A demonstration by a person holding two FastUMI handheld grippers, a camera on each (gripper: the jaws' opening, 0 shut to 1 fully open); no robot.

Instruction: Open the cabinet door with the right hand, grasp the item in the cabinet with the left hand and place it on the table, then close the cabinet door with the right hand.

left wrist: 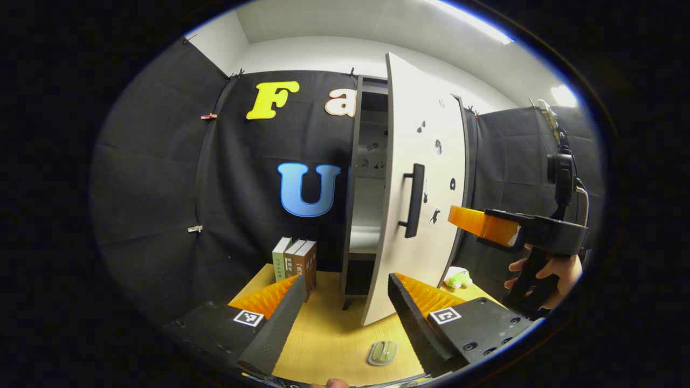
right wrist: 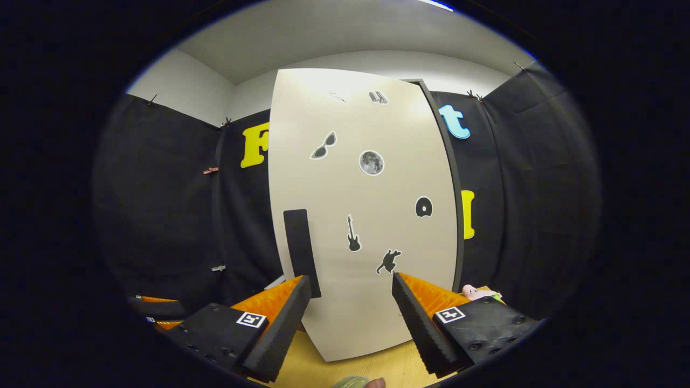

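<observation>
so in the left gripper view the cabinet door is swung partway open, its free edge coming out over the table, with the dark handle on its front face; behind it you can see into the cabinet, pale shelves inside, too dim to make out what sits on them; a small grey-green item lies flat on the table just in front of the door's bottom corner, between the left gripper fingers as seen from here; that gripper is spread wide and gripping nothing; three books stand upright on the table left of the cabinet; a little green plush toy sits on the table to the right of the door; the right gripper hangs off to the right of the door, held by a hand, and from that angle i can't tell its gap; in the right gripper view its own fingers stand wide apart with nothing between them, facing the door front with its stickers, not touching the handle
</observation>
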